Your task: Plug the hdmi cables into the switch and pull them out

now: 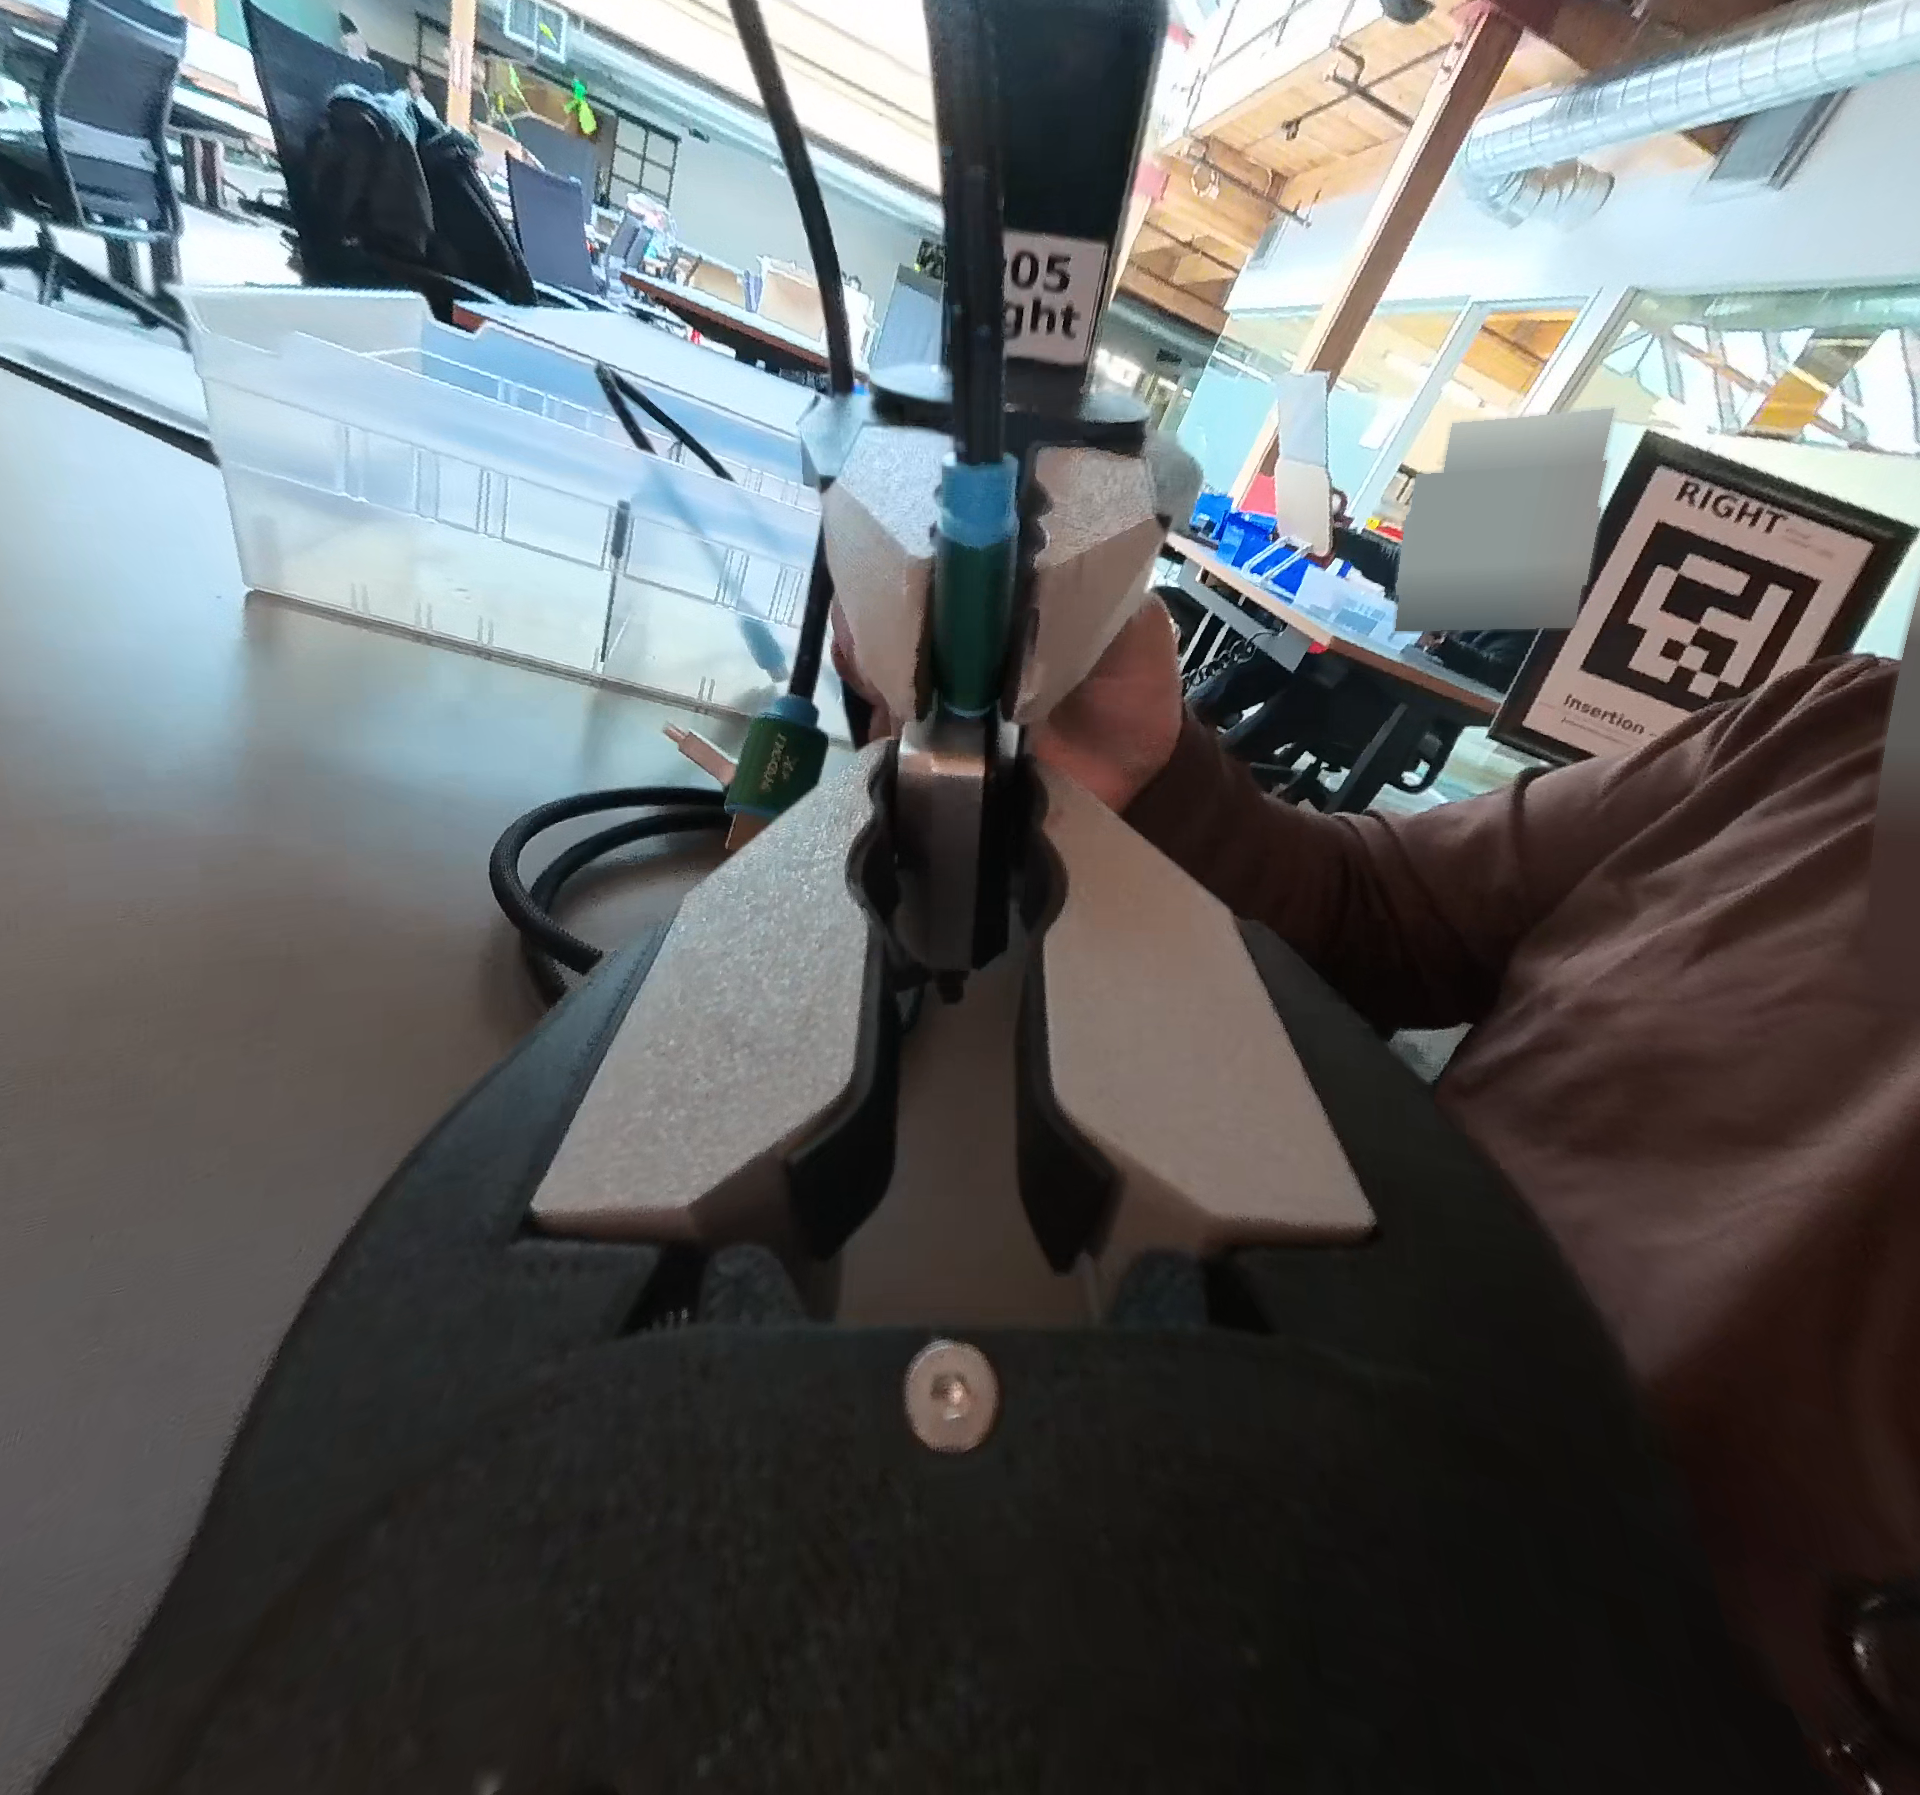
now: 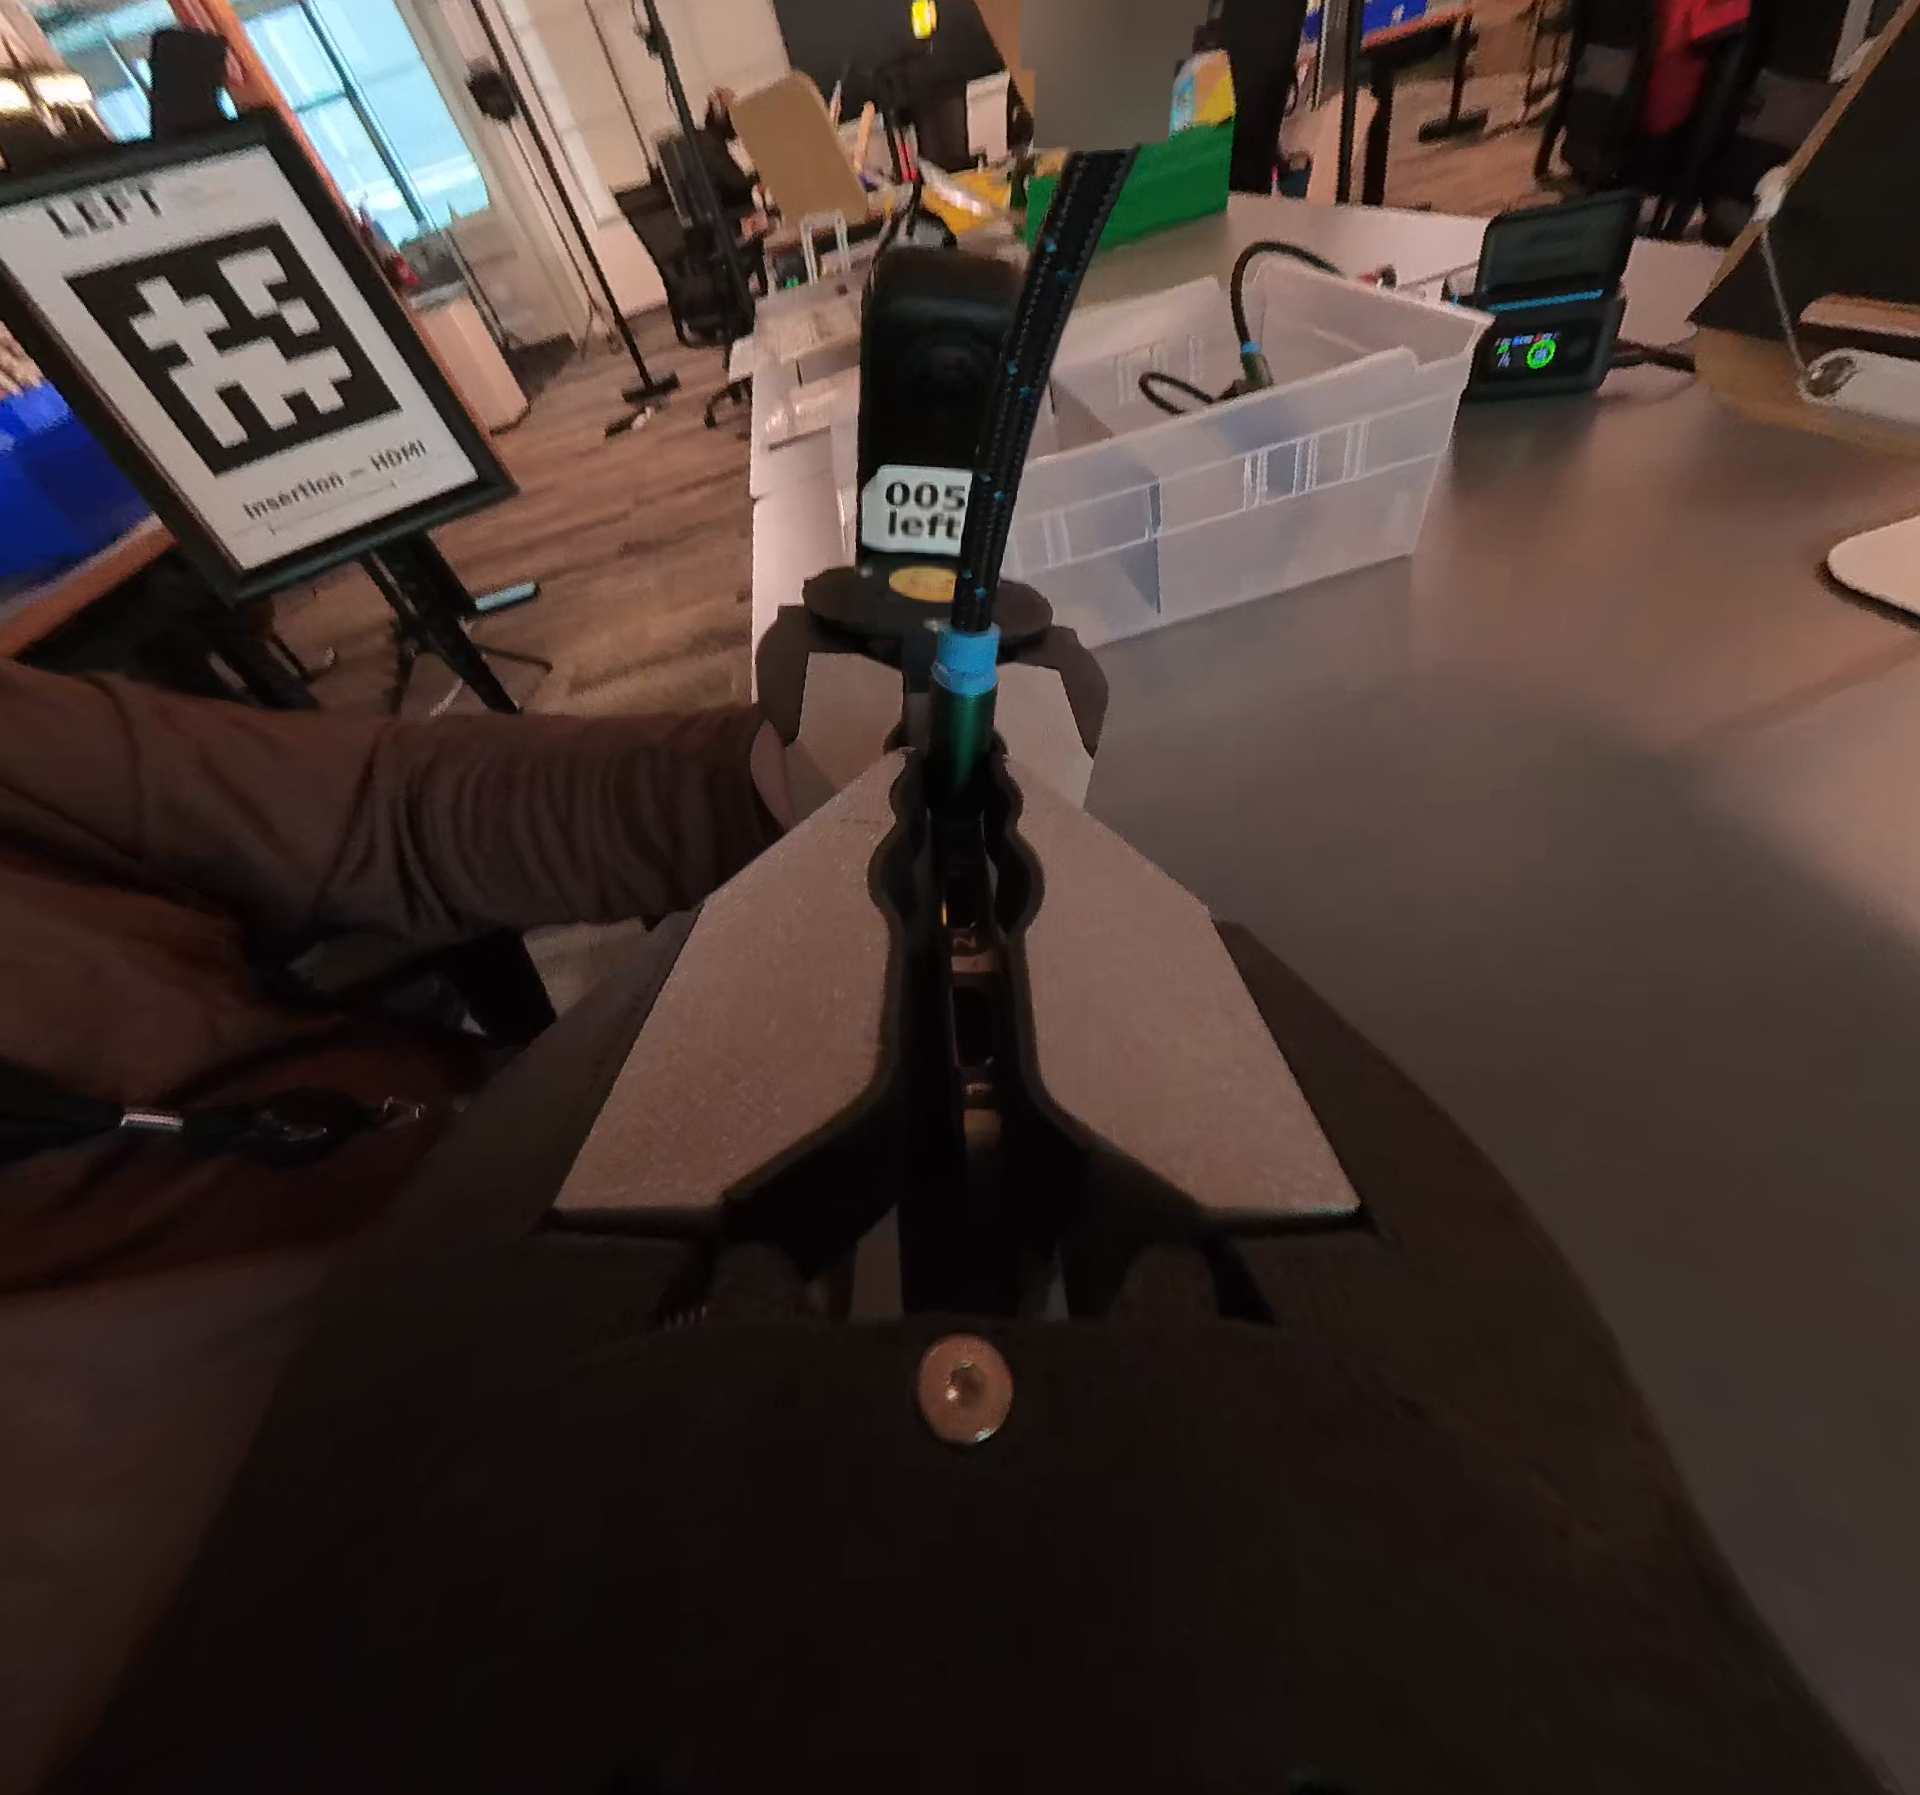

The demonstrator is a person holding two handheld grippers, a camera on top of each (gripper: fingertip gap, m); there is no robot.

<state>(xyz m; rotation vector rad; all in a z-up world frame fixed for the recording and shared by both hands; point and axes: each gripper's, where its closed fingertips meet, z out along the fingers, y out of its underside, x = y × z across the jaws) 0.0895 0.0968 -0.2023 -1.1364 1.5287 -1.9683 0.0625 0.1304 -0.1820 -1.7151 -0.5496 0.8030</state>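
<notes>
An open office with timber beams, a silver duct (image 1: 1662, 72), wood flooring and rows of chairs surrounds a smooth grey desk (image 1: 260, 914). On the desk stands a clear plastic bin (image 1: 468, 498); framed marker signs (image 2: 239, 363) stand beside it. The left hand-held gripper (image 1: 951, 841) clamps the metal switch (image 1: 940, 831), while the right hand-held gripper (image 2: 961, 810) pinches a green plug (image 2: 961, 727) seated in it. A second green plug (image 1: 774, 769) dangles over a coiled black cable (image 1: 582, 872).
</notes>
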